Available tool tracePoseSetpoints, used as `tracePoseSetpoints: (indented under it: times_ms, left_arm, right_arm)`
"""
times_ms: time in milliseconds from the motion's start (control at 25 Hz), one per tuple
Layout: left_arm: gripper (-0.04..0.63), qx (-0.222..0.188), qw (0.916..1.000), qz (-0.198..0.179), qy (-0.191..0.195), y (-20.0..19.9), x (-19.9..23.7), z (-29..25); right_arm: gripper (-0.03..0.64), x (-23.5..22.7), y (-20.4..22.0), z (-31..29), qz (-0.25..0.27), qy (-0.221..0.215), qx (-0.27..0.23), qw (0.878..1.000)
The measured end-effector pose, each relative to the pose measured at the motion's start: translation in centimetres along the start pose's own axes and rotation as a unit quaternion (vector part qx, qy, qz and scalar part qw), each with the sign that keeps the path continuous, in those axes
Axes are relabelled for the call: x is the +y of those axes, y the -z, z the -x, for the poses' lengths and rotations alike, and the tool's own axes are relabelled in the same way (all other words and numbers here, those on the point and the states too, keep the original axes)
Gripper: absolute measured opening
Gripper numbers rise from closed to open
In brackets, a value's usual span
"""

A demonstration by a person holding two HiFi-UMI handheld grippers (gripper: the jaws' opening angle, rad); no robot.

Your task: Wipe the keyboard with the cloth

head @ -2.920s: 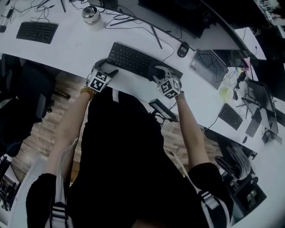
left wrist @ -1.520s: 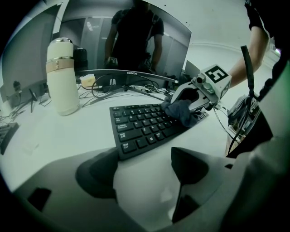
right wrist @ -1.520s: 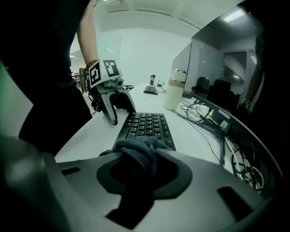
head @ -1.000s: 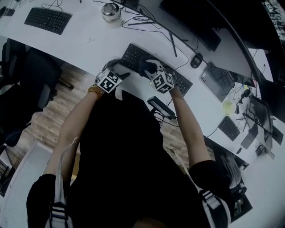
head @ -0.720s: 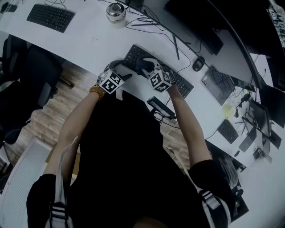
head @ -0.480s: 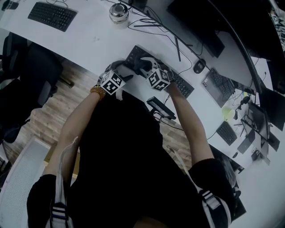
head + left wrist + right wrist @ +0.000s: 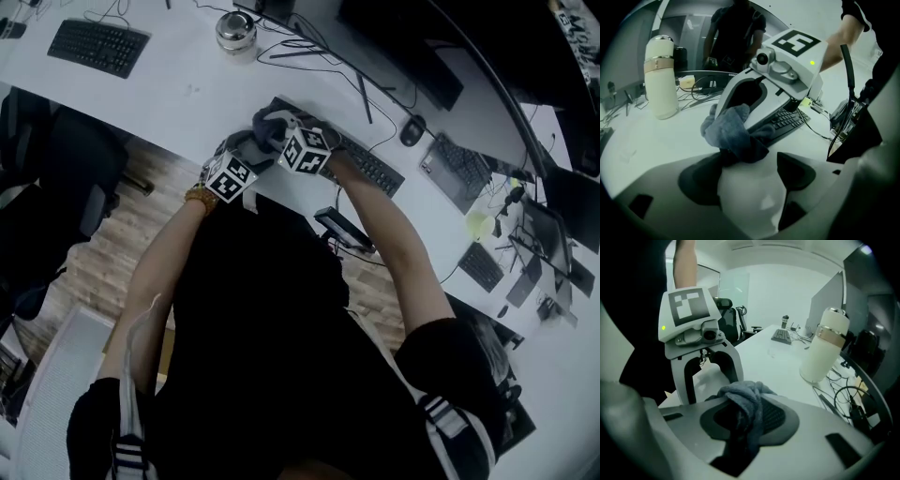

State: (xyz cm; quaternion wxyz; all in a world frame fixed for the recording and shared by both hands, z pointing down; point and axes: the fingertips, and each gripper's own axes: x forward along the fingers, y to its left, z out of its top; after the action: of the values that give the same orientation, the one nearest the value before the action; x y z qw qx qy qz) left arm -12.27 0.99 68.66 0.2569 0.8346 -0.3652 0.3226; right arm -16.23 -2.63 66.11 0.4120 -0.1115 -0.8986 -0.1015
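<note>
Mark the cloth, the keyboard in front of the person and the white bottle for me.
cloth (image 7: 745,401), right gripper view, on the bunched grey fold at its top.
keyboard (image 7: 373,169), head view, on the keys of its uncovered right half.
white bottle (image 7: 660,84), left gripper view, on the middle of its body.

This is an open-plan office. A long white desk carries several keyboards along its length. A dark monitor, a mouse and tangled cables sit near its far edge, and black office chairs stand by its near edge.
</note>
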Motion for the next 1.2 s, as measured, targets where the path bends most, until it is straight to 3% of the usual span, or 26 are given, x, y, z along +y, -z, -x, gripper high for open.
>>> tracePoseSetpoints:
  times_ms: [80, 160, 280, 400, 600, 760, 880, 1040, 1120, 1200]
  left_arm:
    - [0.362, 0.004, 1.0, -0.001, 0.002, 0.2, 0.0, 0.0]
    - [0.361, 0.009, 0.9999, -0.008, 0.007, 0.4, -0.2, 0.0]
    - [0.36, 0.012, 0.9998, -0.01, 0.009, 0.4, -0.3, 0.1]
    - [0.36, 0.013, 0.9998, -0.011, 0.005, 0.3, -0.2, 0.1]
    - [0.36, 0.018, 0.9997, -0.018, -0.001, 0.4, 0.2, -0.2]
    - [0.36, 0.024, 0.9995, -0.016, -0.011, 0.4, 0.2, -0.4]
    - [0.36, 0.027, 0.9994, -0.008, -0.022, 0.5, 0.2, -0.6]
    - [0.36, 0.023, 0.9989, 0.006, -0.041, 0.5, 0.2, -0.8]
    - [0.36, 0.023, 0.9986, 0.011, -0.047, 0.4, 0.2, -0.9]
    - [0.36, 0.026, 0.9984, 0.013, -0.049, 0.4, 0.3, -1.0]
  right_arm:
    - [0.092, -0.1, -0.8, 0.5, -0.01, -0.023, -0.005, 1.0]
    - [0.092, -0.9, -1.5, 2.7, -0.035, -0.015, -0.035, 0.999]
    - [0.094, -3.3, -1.1, 8.5, -0.113, 0.046, -0.108, 0.987]
    - [0.095, -5.1, 2.9, 15.7, -0.193, 0.14, -0.149, 0.96]
    - [0.098, -1.8, 15.0, 25.2, -0.289, 0.262, -0.104, 0.915]
    - [0.101, 4.5, 23.1, 29.4, -0.344, 0.307, -0.056, 0.886]
    - [0.106, 9.0, 26.2, 30.5, -0.37, 0.321, -0.042, 0.871]
    - [0.119, 12.6, 27.3, 30.1, -0.381, 0.322, -0.041, 0.866]
    - [0.13, 13.5, 27.3, 29.2, -0.373, 0.306, -0.034, 0.875]
    - [0.17, 14.9, 27.4, 27.7, -0.353, 0.273, -0.008, 0.895]
